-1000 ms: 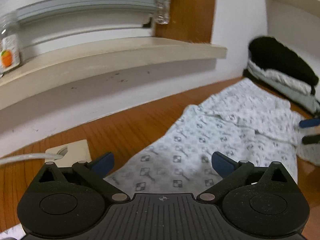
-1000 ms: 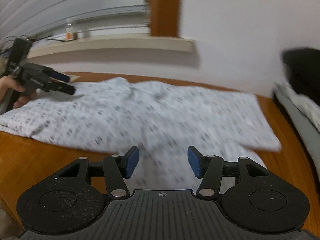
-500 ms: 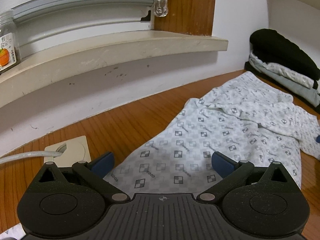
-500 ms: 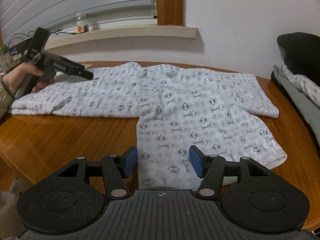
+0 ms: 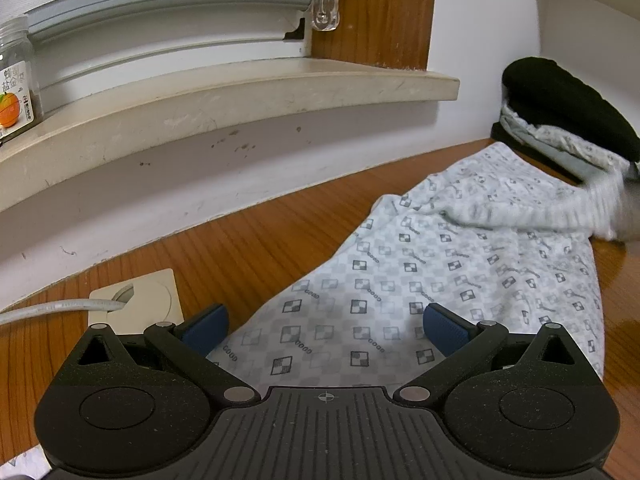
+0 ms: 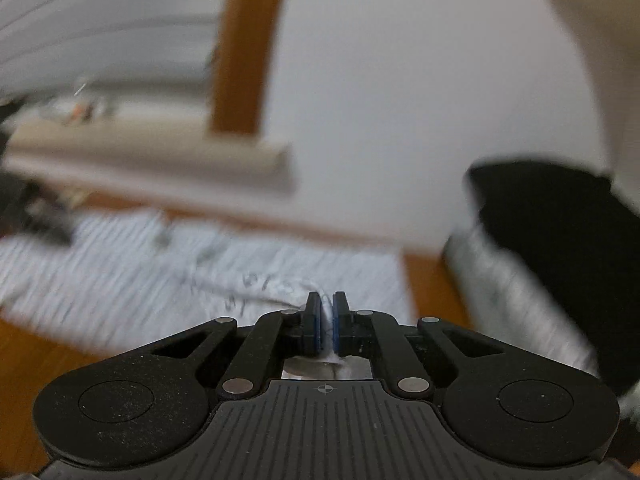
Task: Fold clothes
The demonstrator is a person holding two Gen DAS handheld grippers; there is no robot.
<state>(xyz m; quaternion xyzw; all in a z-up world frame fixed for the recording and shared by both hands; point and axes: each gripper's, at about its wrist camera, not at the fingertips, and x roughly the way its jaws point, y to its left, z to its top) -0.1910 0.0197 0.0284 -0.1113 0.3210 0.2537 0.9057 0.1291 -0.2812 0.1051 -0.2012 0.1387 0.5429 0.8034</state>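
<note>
A white garment with a grey checker print (image 5: 460,276) lies spread on the wooden table (image 5: 248,252). My left gripper (image 5: 324,326) hovers open over its near end, blue pads wide apart with cloth below them. At the far right of the left wrist view a blurred fold of the garment (image 5: 560,208) is lifted and carried over the rest. In the right wrist view, which is motion-blurred, my right gripper (image 6: 326,322) is shut on a pinch of the same garment (image 6: 120,276), white cloth showing between its pads.
A stack of folded clothes with a black item on top (image 5: 568,120) sits at the far right against the wall. A window sill (image 5: 240,96) carries a glass jar (image 5: 16,80). A beige cable outlet (image 5: 136,296) with a grey cable is set in the table.
My right gripper went from open above the garment to shut on its edge and is swinging it up and across. The left gripper stayed open in place.
</note>
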